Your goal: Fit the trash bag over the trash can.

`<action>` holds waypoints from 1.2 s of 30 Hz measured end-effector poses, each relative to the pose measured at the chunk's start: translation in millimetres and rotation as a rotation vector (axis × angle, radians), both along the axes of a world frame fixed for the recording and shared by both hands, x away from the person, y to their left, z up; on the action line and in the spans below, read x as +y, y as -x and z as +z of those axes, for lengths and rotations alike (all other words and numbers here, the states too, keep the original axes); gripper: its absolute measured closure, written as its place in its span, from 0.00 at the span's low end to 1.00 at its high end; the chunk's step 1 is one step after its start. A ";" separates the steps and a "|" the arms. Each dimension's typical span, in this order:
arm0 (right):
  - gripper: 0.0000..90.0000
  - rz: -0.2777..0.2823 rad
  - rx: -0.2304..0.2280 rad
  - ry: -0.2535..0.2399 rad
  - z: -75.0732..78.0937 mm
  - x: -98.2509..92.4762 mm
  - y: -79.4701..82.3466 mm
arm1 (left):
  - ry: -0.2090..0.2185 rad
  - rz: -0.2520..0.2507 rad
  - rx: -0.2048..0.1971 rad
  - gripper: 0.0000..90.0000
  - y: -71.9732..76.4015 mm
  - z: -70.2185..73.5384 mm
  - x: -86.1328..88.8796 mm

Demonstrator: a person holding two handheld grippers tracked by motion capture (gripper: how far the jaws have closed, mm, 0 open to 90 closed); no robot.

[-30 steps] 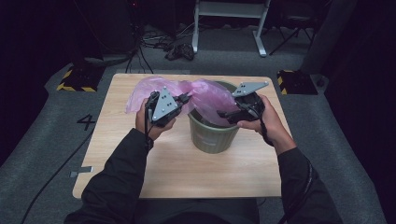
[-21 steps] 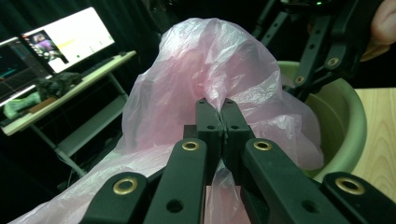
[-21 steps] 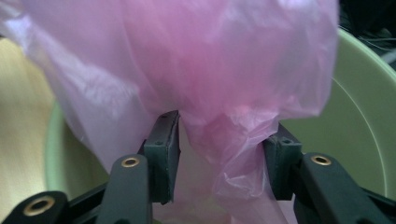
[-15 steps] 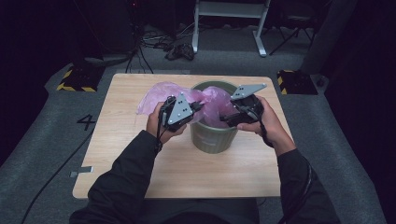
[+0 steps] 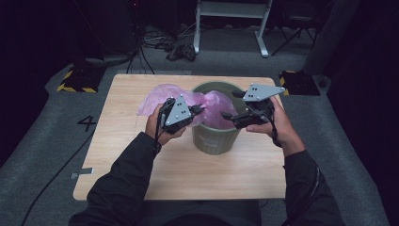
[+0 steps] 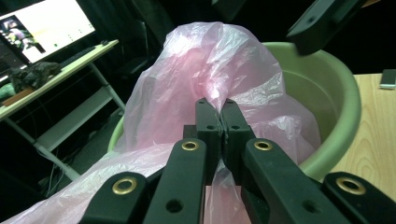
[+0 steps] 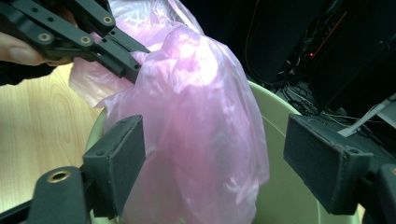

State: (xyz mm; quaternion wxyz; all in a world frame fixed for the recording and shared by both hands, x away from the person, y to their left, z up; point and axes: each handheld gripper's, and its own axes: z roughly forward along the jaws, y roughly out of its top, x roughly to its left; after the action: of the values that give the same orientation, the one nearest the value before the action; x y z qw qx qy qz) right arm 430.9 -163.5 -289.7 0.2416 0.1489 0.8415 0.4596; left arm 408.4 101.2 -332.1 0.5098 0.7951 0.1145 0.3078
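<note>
1. Left gripper (image 5: 200, 110): jaws pressed together on a fold of the pink bag (image 6: 219, 70), thin plastic pinched between the 2 pads.
2. Above those jaws: bag billowing up in a rounded crumpled hump; below and behind them, more pink plastic trailing back toward the hand.
3. Ahead of and to the right of the left jaws: green bin (image 6: 345, 102), its rim curving round the bag, part of the bag hanging inside.
4. Right gripper (image 7: 212, 163): jaws wide apart, just been opening, pads clear of the plastic.
5. Between the right jaws: the bag, hanging loose in the gap, touching neither pad as far as visible.
6. Under and beyond the right jaws: pale green inside wall of the bin (image 7: 285, 200), bag dropping into it.
7. Up and left of the right jaws: the left gripper's black arms and pinched tips on the bag's upper edge, fingers of the left hand (image 7: 21, 51) behind them.
8. From above: bin (image 5: 214, 139) standing upright on the wooden table (image 5: 188, 174), between the 2 grippers; left jaws at its near-left rim, right gripper (image 5: 228, 116) over its right side.
9. Rest of the bag (image 5: 157, 96) spread on the table left of and behind the bin, beyond the left jaws.
</note>
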 end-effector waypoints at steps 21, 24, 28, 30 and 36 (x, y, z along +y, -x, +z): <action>0.99 0.007 0.080 0.057 -21.4 -1.5 -13.3 | 0.089 0.055 0.081 0.34 14.1 3.7 23.5; 1.00 -0.031 0.086 0.040 -22.2 -11.8 -15.7 | 0.117 0.078 0.102 0.27 22.0 2.6 39.9; 0.99 -0.034 0.094 0.039 -22.6 -21.9 -17.2 | 0.127 0.111 0.103 0.23 32.5 -3.0 62.3; 0.99 -0.043 0.096 0.042 -22.9 -26.6 -18.0 | 0.150 0.111 0.122 0.20 35.3 -6.5 73.0; 0.99 -0.089 0.119 0.045 -28.1 -41.5 -23.7 | 0.213 0.142 0.199 0.18 34.8 -19.8 98.3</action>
State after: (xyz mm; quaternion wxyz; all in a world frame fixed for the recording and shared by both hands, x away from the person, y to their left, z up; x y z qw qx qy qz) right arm 454.6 -205.0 -317.8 0.2146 0.2075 0.8570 0.4199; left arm 373.6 199.6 -351.9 0.5542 0.7531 0.2525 0.2489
